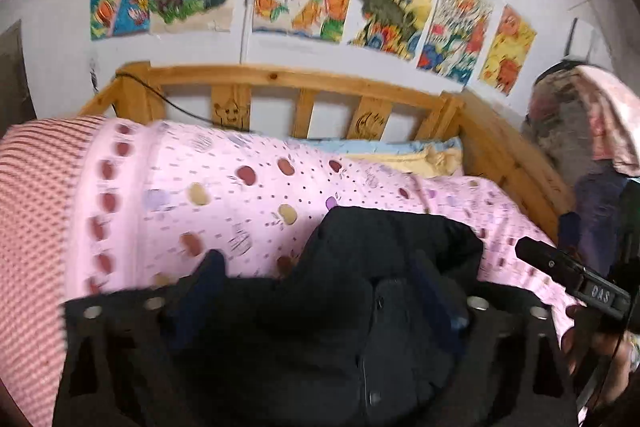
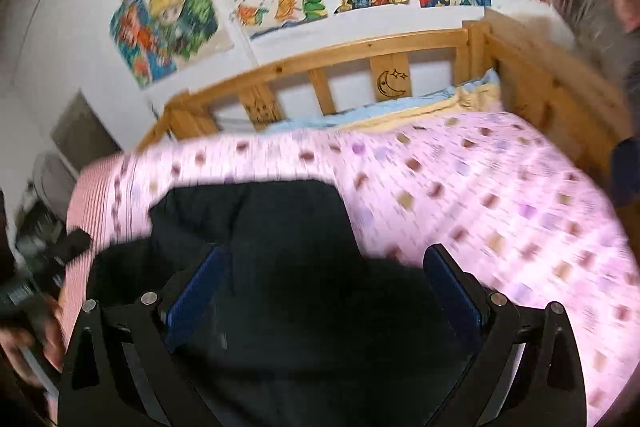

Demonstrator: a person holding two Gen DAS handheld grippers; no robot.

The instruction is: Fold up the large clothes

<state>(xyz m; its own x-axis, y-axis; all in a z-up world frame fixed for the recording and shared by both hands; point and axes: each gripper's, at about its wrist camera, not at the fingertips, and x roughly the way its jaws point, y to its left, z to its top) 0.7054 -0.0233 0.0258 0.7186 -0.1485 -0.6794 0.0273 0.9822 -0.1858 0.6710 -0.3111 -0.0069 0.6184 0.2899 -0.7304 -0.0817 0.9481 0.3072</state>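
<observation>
Left wrist view: left gripper (image 1: 320, 291) jaws parted, black garment (image 1: 384, 247) bunched between them, grip unconfirmed; it extends toward 12 o'clock on the pink bedspread (image 1: 240, 187).

Right wrist view: right gripper (image 2: 326, 279) wide open, garment (image 2: 256, 227) beneath, running toward 11 o'clock.

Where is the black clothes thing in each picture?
Left wrist view: the black garment lies low in the middle, on the pink bedcover, partly between the left gripper fingers.
Right wrist view: the black garment lies low, left of middle, spread under the open right gripper.
Shared landmark: the wooden bed rail behind the bed.
</observation>
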